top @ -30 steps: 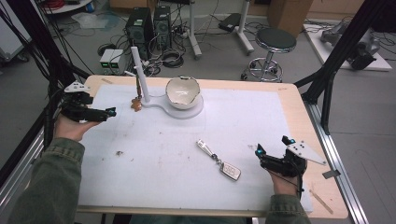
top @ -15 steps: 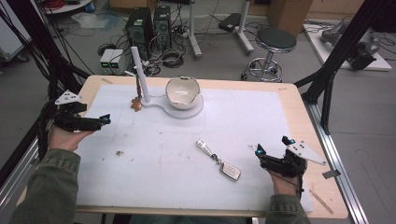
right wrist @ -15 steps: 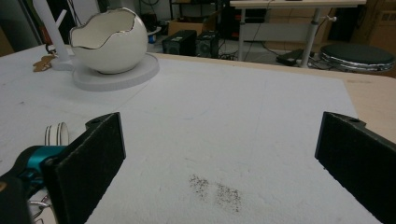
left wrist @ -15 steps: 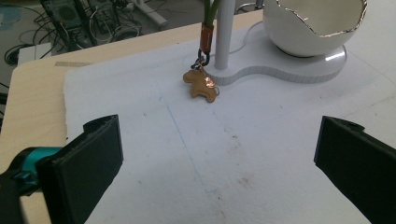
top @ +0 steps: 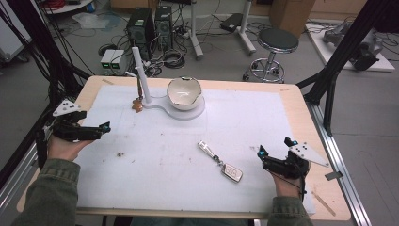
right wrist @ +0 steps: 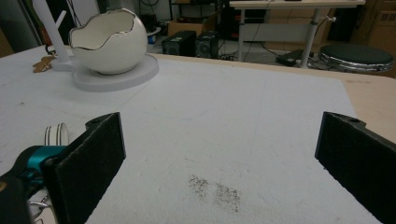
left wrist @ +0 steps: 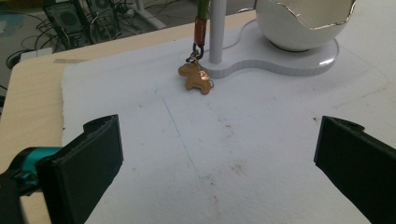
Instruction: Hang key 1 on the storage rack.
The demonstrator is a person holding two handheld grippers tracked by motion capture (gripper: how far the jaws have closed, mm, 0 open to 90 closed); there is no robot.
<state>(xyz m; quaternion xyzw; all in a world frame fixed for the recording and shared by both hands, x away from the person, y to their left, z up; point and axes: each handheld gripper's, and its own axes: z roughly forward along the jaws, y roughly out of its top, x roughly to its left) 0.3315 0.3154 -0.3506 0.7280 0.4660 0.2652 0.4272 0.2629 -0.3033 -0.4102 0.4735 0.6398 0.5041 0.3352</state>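
Note:
A white stand (top: pixel 197 112) at the back of the mat carries an eggshell-shaped bowl (top: pixel 184 92) and a thin post (top: pixel 141 75). A brown charm (top: pixel 137 104) hangs from the post by a strap. A key fob on a silver strap (top: pixel 221 162) lies flat near the front right. My left gripper (top: pixel 103 128) hovers open at the mat's left edge. In the left gripper view its jaws (left wrist: pixel 219 158) stand wide apart, facing the charm (left wrist: pixel 196 77) and the bowl (left wrist: pixel 303 21). My right gripper (top: pixel 274 147) is open just right of the fob, and its view (right wrist: pixel 219 154) looks toward the bowl (right wrist: pixel 105 42).
A white mat (top: pixel 244 122) covers most of the wooden table (top: pixel 301 99). A small speck of debris (top: pixel 120 154) lies at the front left and a wooden stick (top: pixel 324 203) at the front right corner. A stool (top: pixel 277 42) and computer towers (top: pixel 141 28) stand beyond the table.
My left gripper has drawn back toward the person and slightly left, away from the stand. The right gripper, the fob and the charm have stayed put.

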